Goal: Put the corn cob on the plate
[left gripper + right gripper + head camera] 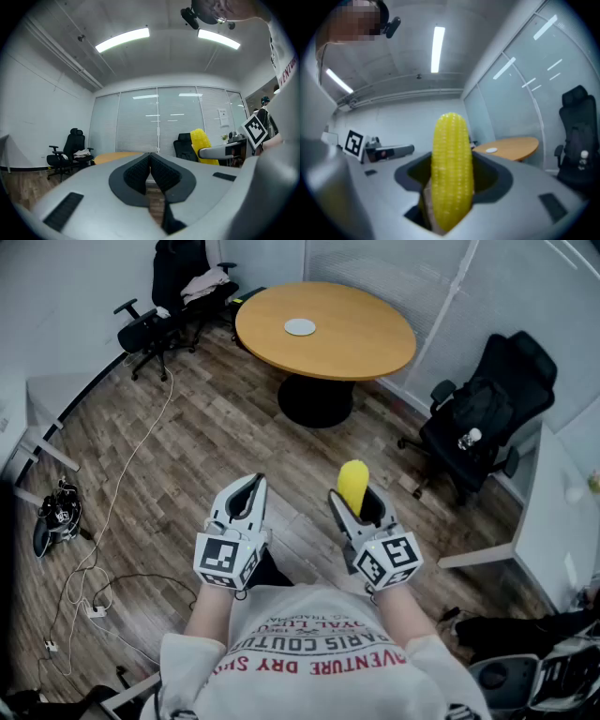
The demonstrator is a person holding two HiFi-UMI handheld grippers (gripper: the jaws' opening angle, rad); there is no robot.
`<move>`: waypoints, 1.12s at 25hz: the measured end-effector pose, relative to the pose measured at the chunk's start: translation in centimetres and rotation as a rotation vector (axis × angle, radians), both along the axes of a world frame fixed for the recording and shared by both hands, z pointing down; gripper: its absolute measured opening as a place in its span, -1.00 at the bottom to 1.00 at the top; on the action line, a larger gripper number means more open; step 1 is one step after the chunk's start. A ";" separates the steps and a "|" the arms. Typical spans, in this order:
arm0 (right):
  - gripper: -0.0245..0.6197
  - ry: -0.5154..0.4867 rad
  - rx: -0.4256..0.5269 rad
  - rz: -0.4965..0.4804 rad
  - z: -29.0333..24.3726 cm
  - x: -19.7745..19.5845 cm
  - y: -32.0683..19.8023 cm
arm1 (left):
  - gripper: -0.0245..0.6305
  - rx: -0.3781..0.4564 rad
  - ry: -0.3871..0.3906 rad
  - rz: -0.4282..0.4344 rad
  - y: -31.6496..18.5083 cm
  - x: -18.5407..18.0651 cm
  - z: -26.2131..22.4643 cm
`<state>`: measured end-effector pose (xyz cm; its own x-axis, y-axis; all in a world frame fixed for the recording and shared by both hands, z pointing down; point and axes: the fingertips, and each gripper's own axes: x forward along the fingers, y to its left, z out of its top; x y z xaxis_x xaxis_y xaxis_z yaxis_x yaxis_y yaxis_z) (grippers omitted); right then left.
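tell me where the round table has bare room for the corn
The round table is nearly all bare wood: only the small white plate sits on it, left of centre. Everything from the plate right to the rim is free. Crowded beside it: a black chair right, more chairs far left.

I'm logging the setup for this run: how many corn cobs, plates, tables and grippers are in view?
Yellow corn cob: 1
Small white round plate: 1
Round wooden table: 1
Grippers: 2, the left gripper shut and empty, the right gripper shut on the cob
Total: 5
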<state>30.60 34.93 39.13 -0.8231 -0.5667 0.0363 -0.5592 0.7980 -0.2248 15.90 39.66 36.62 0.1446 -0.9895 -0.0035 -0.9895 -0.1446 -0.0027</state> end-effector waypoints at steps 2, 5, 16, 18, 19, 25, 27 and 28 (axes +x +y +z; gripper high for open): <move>-0.09 0.002 0.006 -0.013 0.1 0.1 0.3 | -0.82 0.001 0.006 -0.005 0.1 0.1 0.1; -0.09 0.007 0.009 -0.016 0.2 0.0 0.5 | -0.82 0.001 0.009 0.000 0.0 0.1 0.1; -0.09 -0.005 -0.070 0.009 1.6 -1.2 -0.9 | -0.82 -0.052 0.032 0.011 -1.2 -1.4 2.0; -0.09 -0.002 -0.085 0.007 1.9 -2.1 -1.4 | -0.82 -0.061 0.039 0.009 -1.8 -2.4 2.3; -0.09 0.001 -0.092 0.006 2.0 -2.6 -1.8 | -0.82 -0.065 0.043 0.008 -2.1 -3.0 2.4; -0.09 0.011 -0.115 0.003 2.3 -7.0 -5.7 | -0.82 -0.077 0.058 0.002 -5.9 -7.7 2.7; -0.09 0.013 -0.110 0.010 2.0 -9.0 -7.6 | -0.82 -0.077 0.059 0.003 -7.8 -9.9 2.5; -0.09 0.014 -0.107 0.015 1.9 -10.1 -8.5 | -0.82 -0.076 0.060 0.004 -8.8 -11.1 2.3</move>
